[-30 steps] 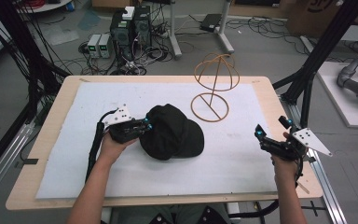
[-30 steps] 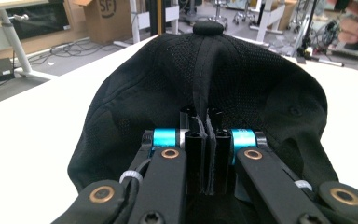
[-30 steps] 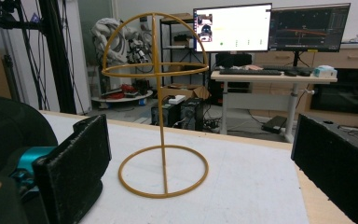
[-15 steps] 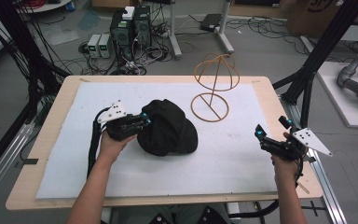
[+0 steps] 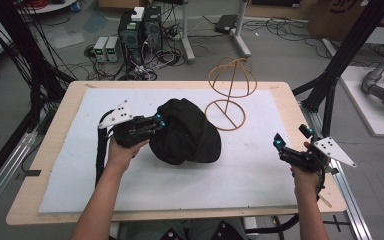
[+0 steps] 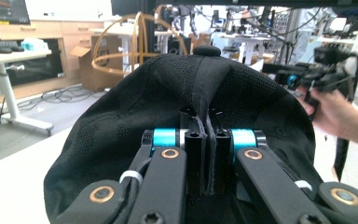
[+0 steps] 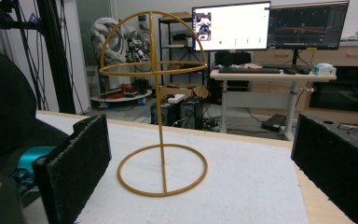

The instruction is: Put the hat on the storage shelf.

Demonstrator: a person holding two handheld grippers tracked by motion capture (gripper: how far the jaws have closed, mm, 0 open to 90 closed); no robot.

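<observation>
Your left tongs [image 5: 156, 121] are clamped on the black cap [image 5: 186, 132], which sits on the white mat [image 5: 80, 170] near the middle of the bench [image 5: 55, 112]. In the left gripper view the two jaws stand pressed together with a fold of the cap's fabric pinched between them, and the crown rises beyond them with its top button [image 6: 207, 50] uppermost. The cap [image 6: 121, 121] looks bunched and lifted on the side you grip; whether its far edge touches the mat I cannot tell.

Your right tongs [image 5: 292, 145] are spread wide and hold nothing. They hover near the right edge of the bench, well apart from the cap. In the right gripper view the two black pads [image 7: 77, 163] stand far apart at either side of the picture, with bare mat between them.

The golden wire hat stand [image 5: 230, 95] stands upright on the mat just beyond and to the right of the cap, with its ring base flat on the mat and its domed frame on top. Seen along your right tongs, the stand [image 7: 161, 116] is straight ahead, between the pads and farther off. Your left hand [image 5: 122, 150] grips its tool beside the cap; your right hand [image 5: 305, 175] holds its own low at the bench's near right corner.
</observation>
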